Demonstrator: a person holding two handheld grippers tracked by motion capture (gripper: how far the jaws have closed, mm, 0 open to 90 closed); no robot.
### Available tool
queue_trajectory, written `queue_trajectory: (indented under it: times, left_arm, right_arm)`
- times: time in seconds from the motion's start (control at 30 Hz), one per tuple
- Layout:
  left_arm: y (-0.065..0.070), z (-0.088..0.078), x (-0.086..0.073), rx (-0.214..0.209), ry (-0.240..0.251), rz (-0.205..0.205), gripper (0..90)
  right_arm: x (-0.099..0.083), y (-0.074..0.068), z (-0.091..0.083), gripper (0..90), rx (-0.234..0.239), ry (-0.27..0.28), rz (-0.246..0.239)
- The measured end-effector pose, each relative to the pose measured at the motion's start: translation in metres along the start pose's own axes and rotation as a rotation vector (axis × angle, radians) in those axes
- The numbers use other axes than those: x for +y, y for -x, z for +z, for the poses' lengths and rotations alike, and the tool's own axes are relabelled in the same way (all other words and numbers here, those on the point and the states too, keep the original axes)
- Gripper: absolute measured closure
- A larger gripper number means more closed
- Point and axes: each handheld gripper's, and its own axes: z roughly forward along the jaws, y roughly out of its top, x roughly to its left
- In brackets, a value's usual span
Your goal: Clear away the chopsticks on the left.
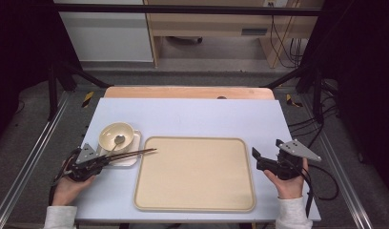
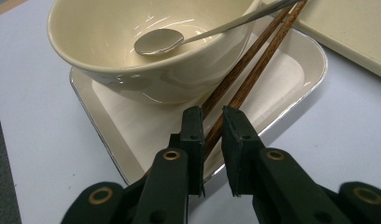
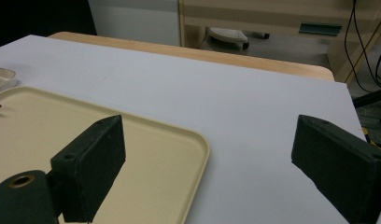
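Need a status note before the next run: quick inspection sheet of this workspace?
Surface: pale blue sheet over a wooden table, no spills seen.
Job's things: two brown chopsticks leaning over the small dish, tips above the big tray's edge; cream bowl on that dish with a metal spoon in it; big tray bare.
Clutter: nothing seen.
Grippers: left gripper jaws narrow around the chopsticks, pads look pressed on them; right gripper open, nothing between its jaws, beside the tray.
Cables: black cable trailing from the right gripper; more wires on the floor behind.
Surroundings: dark frame rails, wooden furniture behind.
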Motion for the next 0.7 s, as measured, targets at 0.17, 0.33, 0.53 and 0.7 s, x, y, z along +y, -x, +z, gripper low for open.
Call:
queue_trajectory:
  times: [0.17, 0.33, 0.53, 0.7]
  left_arm:
    - [-0.0003, 0.0037, -0.0001, -0.008, -0.009, -0.004, 73.5]
    - [0.0003, 0.0012, -0.0001, -0.027, -0.006, -0.018, 78.1]
    - [0.0033, 0.0014, 0.0014, -0.035, -0.004, -0.021, 80.0]
    - [0.0038, 0.0063, 0.0036, -0.050, 0.001, -0.040, 74.0]
  right_arm:
    - [-0.0001, 0.0001, 0.0002, 10.1, 0.001, 0.000, 0.000]
    - [-0.0002, 0.0003, 0.0004, 10.2, 0.000, 0.000, -0.003]
    - [0.0000, 0.0012, -0.0006, 10.3, -0.001, 0.003, 0.003]
    - [0.0000, 0.0009, -0.0002, 10.3, 0.001, 0.003, 0.004]
